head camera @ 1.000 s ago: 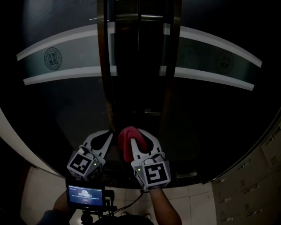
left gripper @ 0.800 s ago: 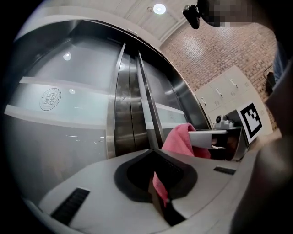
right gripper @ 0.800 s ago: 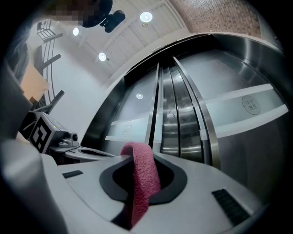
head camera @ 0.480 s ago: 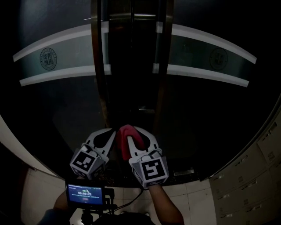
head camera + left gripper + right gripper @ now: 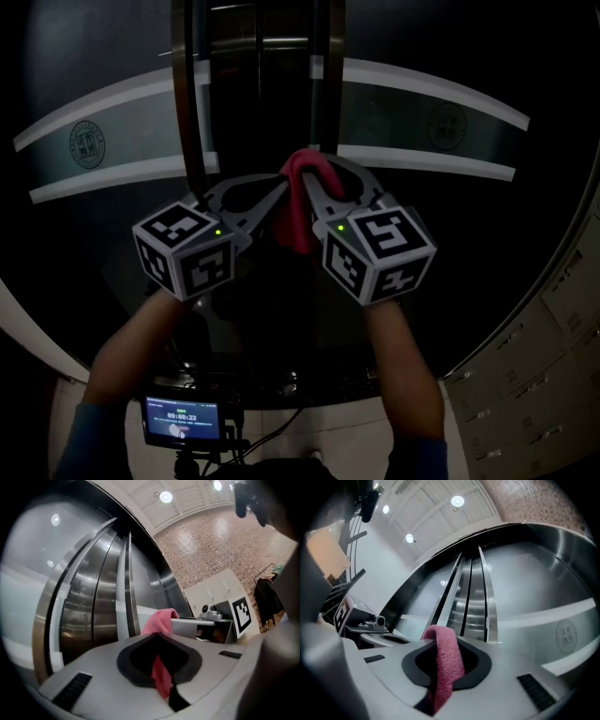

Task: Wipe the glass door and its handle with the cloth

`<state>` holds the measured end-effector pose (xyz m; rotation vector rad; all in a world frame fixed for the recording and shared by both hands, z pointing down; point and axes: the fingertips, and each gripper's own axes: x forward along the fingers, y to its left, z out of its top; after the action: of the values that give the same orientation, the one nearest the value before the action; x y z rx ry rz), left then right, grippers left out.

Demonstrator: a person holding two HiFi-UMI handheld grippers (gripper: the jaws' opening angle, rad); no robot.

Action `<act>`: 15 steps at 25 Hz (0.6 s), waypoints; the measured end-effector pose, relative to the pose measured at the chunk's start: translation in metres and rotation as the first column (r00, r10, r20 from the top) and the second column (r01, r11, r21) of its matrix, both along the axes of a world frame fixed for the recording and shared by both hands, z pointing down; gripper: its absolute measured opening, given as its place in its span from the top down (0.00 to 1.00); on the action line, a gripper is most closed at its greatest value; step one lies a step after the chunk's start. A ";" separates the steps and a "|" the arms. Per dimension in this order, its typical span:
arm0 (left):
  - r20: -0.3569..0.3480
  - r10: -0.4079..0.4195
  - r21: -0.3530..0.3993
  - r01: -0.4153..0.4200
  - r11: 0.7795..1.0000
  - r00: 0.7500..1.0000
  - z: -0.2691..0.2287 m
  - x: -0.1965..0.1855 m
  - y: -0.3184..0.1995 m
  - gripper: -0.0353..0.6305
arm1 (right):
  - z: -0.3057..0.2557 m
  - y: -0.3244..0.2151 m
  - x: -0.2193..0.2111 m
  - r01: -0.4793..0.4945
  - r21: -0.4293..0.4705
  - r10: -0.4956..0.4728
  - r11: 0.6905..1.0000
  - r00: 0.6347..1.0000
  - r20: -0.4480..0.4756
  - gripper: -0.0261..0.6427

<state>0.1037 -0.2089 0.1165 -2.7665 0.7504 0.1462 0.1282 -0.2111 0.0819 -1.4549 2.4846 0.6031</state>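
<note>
- Facing the glass door (image 5: pixel 487 234), I am seeing a dark pane that fills most of the head view. Two pale frosted bands (image 5: pixel 441 127) are curving across it.
- I am judging the pane as still needing work. No streak, damp patch or cleaner area is showing, so I cannot tell how much has been wiped.
- The handle (image 5: pixel 323 103), a long upright metal bar near the door's middle, is running up out of the top of the head view. A matching bar is standing just to its left.
- The right gripper (image 5: pixel 319 187) is pinching the cloth. Its jaws are clamping down on the fabric, which is draping over their tips and down through the opening between them.
- The left gripper (image 5: pixel 277 192) is pointing in at the same spot with its jaws drawn narrow. A strip of the same fabric is sitting in its gap, so I am reading it as gripping a corner.
- The cloth (image 5: pixel 300 202), pink and bunched, is hanging between the two tips, right at the lower stretch of the handle. I cannot tell whether it is touching the metal.
- By my reckoning the handle is the step in hand, and both it and the broad glass are still ahead.
</note>
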 end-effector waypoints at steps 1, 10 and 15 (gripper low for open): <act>-0.011 0.007 0.009 -0.007 1.000 1.000 -0.019 0.007 -0.003 0.93 | -0.020 -0.003 0.007 -0.006 0.025 0.006 1.000 1.000 -0.009 0.92; -0.078 -0.089 0.044 0.092 0.995 0.993 -0.073 0.035 -0.048 0.93 | -0.181 -0.051 0.044 -0.018 0.171 0.037 0.985 0.994 -0.107 0.92; -0.088 -0.122 0.036 0.126 0.991 0.989 -0.075 0.041 -0.063 0.93 | -0.191 -0.070 0.054 -0.048 0.186 0.079 0.981 0.983 -0.165 0.92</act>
<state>0.1451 -0.2718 0.0419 -2.6794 0.9279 0.2543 0.1824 -0.2816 -0.1095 -1.4732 2.4372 0.9792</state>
